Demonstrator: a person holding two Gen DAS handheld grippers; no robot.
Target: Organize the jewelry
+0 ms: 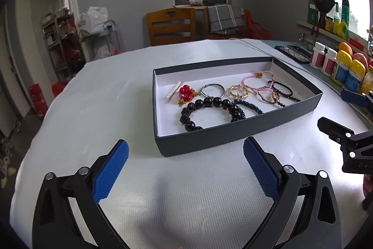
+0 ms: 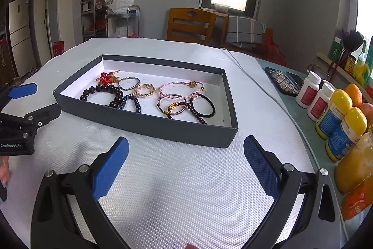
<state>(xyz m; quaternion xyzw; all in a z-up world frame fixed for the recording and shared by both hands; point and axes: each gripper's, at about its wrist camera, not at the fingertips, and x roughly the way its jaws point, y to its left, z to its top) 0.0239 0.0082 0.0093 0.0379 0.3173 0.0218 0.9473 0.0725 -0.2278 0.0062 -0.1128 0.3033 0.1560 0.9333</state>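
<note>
Jewelry (image 2: 149,95) all sits in the dark shallow box (image 2: 144,125) on the white table mat (image 2: 186,179) — beads, hoops, cords. Left gripper (image 1: 185,169) and right gripper (image 2: 186,169) both spread wide, empty, just short of it. One gripper body reads "GenRobot.AI".

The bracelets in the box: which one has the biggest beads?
The black bead bracelet, at the box's near-left end. Its round glossy beads are far fatter than those on the blue beaded one beside it.
</note>
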